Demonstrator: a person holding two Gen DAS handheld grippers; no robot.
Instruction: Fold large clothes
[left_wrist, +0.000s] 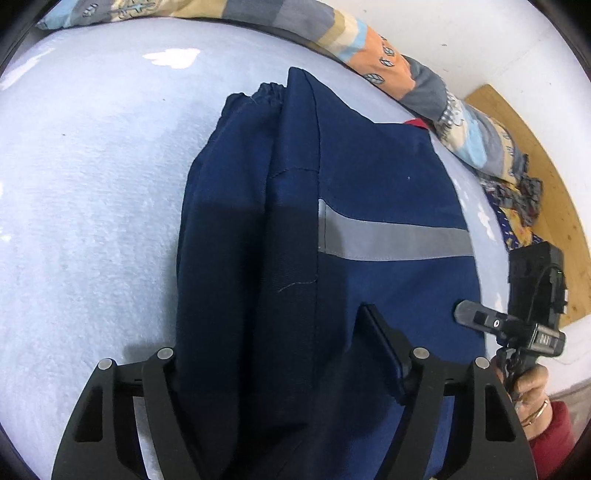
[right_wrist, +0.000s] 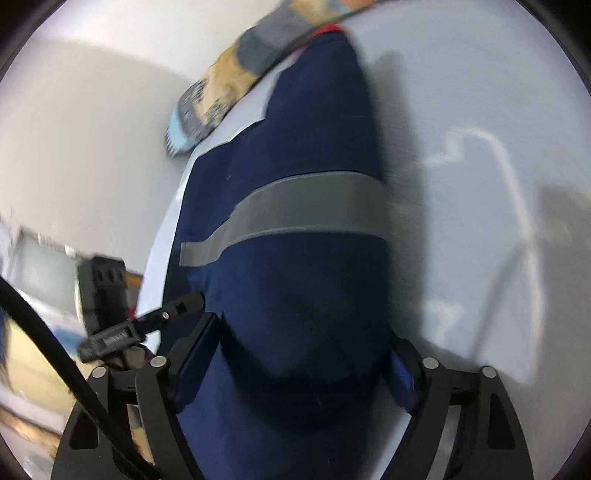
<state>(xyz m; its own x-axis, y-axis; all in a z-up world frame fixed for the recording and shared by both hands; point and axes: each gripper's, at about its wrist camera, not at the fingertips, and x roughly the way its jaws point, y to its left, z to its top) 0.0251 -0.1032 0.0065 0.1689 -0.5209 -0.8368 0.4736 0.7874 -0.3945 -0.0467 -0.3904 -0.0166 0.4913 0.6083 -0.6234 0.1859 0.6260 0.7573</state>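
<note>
Hovering over a pale blue bed sheet (left_wrist: 92, 221), I see the navy blue work garment with a grey reflective stripe (left_wrist: 332, 192) lying folded lengthwise on it, its gathered cuff pointing away from me. My left gripper (left_wrist: 288, 373) stands spread, the cloth lying between its fingers, though I cannot tell whether the pads press it. My right gripper (right_wrist: 303, 354) straddles the bulging fold, jaws wide; that view is blurred. A patchwork quilt (left_wrist: 388, 59) edges the bed.

Before me, a pale blue bed (left_wrist: 92, 206) carries a folded navy garment (left_wrist: 369, 177); a patchwork quilt (left_wrist: 388, 62) lines its one o'clock edge.
</note>
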